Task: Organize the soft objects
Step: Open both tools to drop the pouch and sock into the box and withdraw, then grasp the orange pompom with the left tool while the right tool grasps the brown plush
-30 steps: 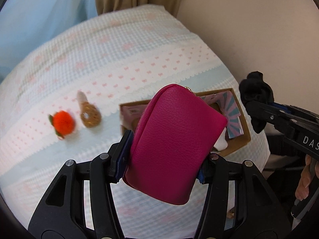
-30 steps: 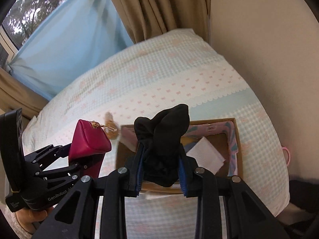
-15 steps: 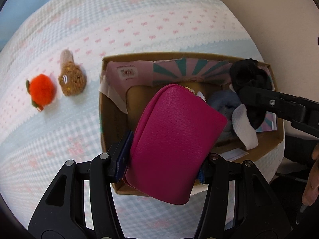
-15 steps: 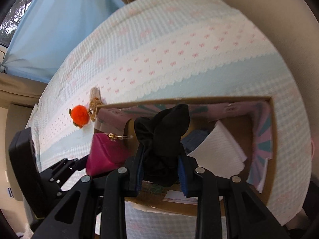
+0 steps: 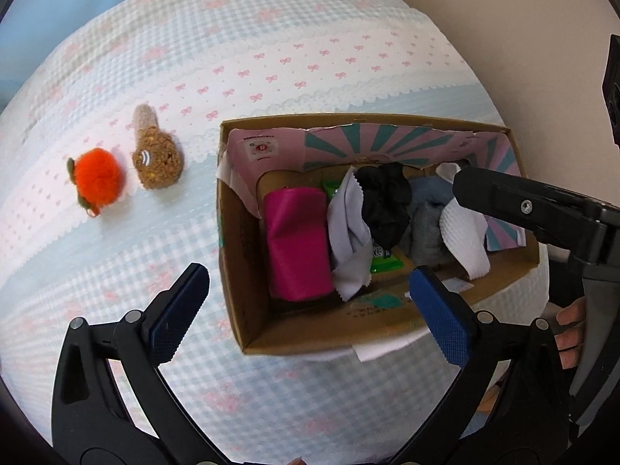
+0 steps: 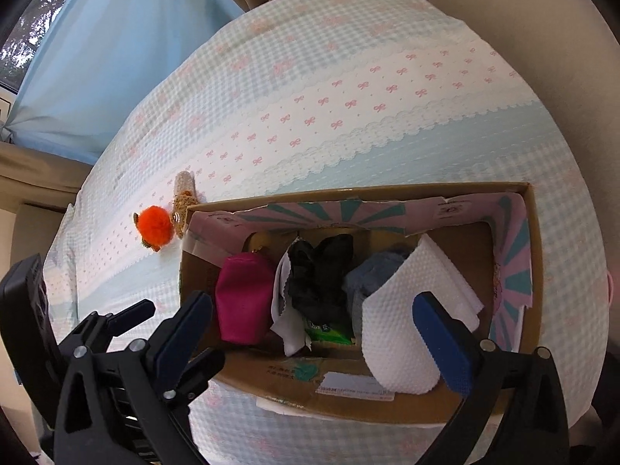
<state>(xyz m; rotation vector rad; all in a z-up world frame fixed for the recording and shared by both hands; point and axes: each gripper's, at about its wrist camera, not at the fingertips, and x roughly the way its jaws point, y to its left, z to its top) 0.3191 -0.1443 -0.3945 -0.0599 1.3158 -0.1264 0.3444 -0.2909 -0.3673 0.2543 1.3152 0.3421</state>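
Two grippers over an open cardboard box (image 5: 248, 310) on a pale blue gingham bedspread with pink bows (image 5: 271, 69). Left gripper (image 5: 310, 298): jaws have just been opening, now spread wide, nothing between the blue pads. Right gripper (image 6: 317, 333): same, jaws just opened wide and empty. Magenta leather pouch (image 5: 296, 242) lies inside the box at its left end. Crumpled black fabric piece (image 5: 383, 203) sits mid-box, beside a white pinked-edge cloth (image 5: 347, 240), over a green packet (image 5: 383, 261). Grey-blue cloth (image 5: 426, 224) and white textured paper towel (image 6: 403, 329) fill the right part. Outside the box, well apart to its left: fluffy orange pompom fruit (image 5: 97, 178) just beside a brown knitted toy (image 5: 157, 153)
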